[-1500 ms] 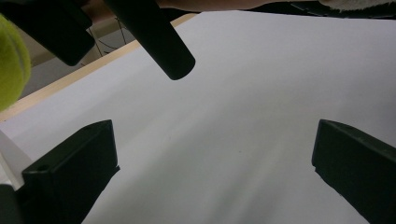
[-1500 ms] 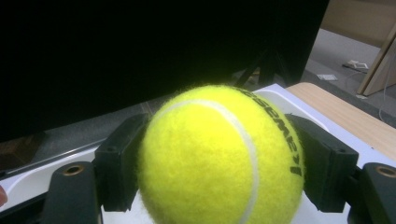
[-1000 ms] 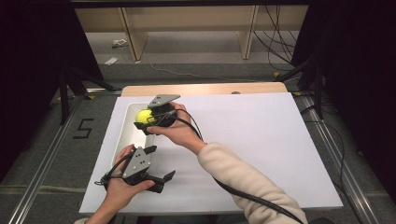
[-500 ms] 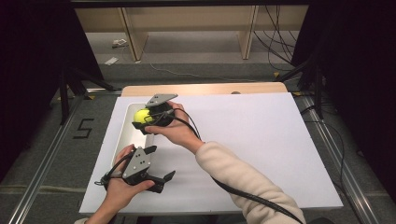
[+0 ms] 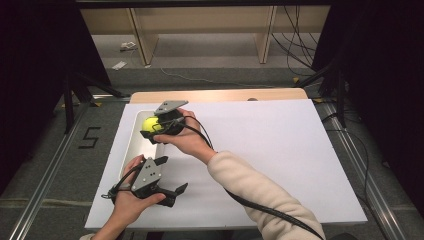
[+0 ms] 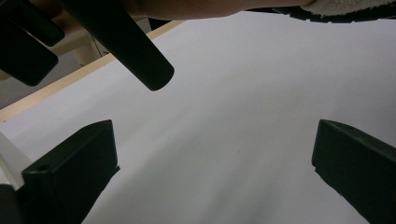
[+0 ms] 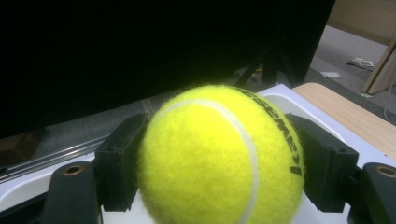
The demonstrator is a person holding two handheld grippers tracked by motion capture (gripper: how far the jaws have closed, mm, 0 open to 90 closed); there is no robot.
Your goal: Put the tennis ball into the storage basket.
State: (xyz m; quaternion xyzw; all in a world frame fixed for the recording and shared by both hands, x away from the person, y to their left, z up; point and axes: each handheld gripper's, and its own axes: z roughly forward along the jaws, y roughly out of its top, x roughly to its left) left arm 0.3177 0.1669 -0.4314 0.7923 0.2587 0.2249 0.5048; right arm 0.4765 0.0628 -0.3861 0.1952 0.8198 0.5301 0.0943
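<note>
My right claw (image 5: 150,131) grips the ball (image 5: 150,124) over the tray (image 5: 131,150). Release remains. My left claw (image 5: 176,192) idles open.

I am looking down on a white rectangular board (image 5: 280,165) lying over a pale wooden tabletop (image 5: 220,95). Grey carpeted floor (image 5: 220,55) is stretching beyond it, light wooden shelf legs (image 5: 142,42) are standing at the back, black curtains (image 5: 35,60) are flanking both sides, and black cables (image 5: 292,47) are trailing across the floor.
</note>
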